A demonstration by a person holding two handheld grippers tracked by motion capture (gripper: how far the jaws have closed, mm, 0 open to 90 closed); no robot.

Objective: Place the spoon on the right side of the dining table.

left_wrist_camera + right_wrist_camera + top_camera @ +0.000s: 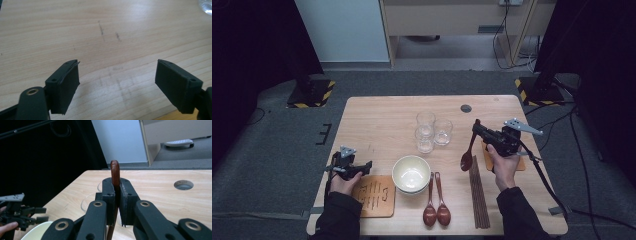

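While clamped in right tongs (475,131), glossy brown spoon (468,152).

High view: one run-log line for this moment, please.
right gripper: shut on spoon, lifted | left gripper: open, empty, beside bowl | two spoons on table

You find no readable text, brand or number. The mat (374,196) by your left hand bears dark engraved marks, too small to make out. Yellow-black hazard stripes mark the two stand bases (309,93) on the floor.
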